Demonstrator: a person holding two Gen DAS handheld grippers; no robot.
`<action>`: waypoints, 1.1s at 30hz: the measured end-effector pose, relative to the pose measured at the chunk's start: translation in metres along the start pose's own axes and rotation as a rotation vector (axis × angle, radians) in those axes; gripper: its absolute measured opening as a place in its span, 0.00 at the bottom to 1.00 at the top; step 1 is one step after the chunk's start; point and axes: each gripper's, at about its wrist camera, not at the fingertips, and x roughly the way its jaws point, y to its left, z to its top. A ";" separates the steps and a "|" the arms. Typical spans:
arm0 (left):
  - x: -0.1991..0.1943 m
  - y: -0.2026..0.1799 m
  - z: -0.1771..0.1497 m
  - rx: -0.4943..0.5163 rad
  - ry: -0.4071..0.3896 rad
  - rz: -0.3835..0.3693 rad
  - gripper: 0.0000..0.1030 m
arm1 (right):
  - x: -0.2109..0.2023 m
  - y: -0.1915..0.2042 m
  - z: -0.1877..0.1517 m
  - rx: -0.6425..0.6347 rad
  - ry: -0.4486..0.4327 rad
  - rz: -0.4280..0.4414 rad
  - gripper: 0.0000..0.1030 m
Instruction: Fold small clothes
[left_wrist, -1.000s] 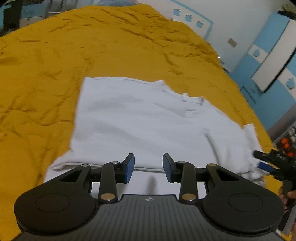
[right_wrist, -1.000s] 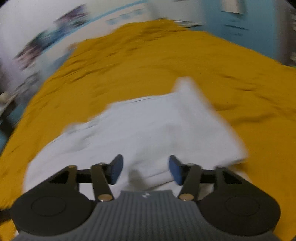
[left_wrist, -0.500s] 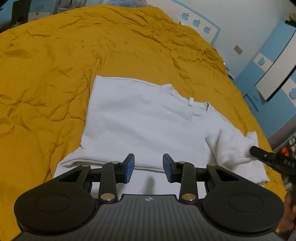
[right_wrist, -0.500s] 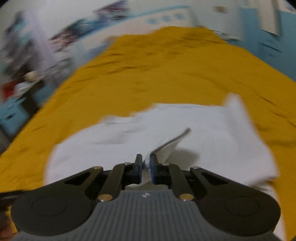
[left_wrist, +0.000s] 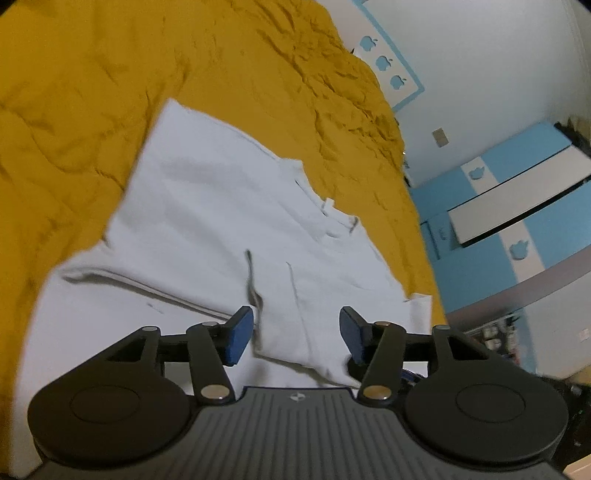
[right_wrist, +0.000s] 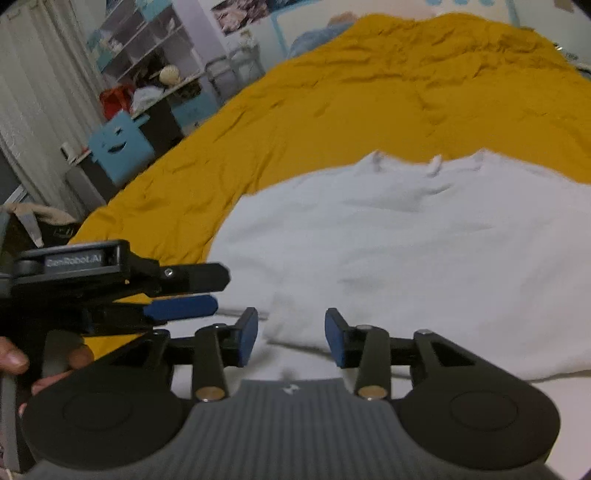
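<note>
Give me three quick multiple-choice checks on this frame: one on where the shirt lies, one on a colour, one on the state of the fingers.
1. Where does the white T-shirt lie?
A. On the yellow bedspread
B. On a wooden floor
C. Over a chair back

2. What colour are the pads on the fingers of the left gripper?
A. Red
B. Blue
C. Green

3. What state are the two grippers in?
A. Both shut on the shirt
B. Only the right gripper is shut
C. Both open, with cloth in neither

Key: 1 A, yellow bedspread shows around the shirt's far edges in both wrist views. 2 B, the pads facing each other are blue. 3 C, each wrist view shows a wide gap between the fingers, with the shirt lying beyond them, not pinched.
</note>
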 end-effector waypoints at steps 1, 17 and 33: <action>0.006 0.000 0.000 -0.009 0.008 -0.002 0.64 | -0.009 -0.004 -0.002 0.013 -0.010 -0.014 0.38; 0.068 -0.031 -0.013 0.185 0.052 0.247 0.23 | -0.081 -0.110 -0.048 0.214 -0.060 -0.241 0.38; 0.014 -0.162 0.045 0.471 -0.110 0.114 0.06 | -0.062 -0.052 -0.047 -0.050 -0.022 -0.125 0.38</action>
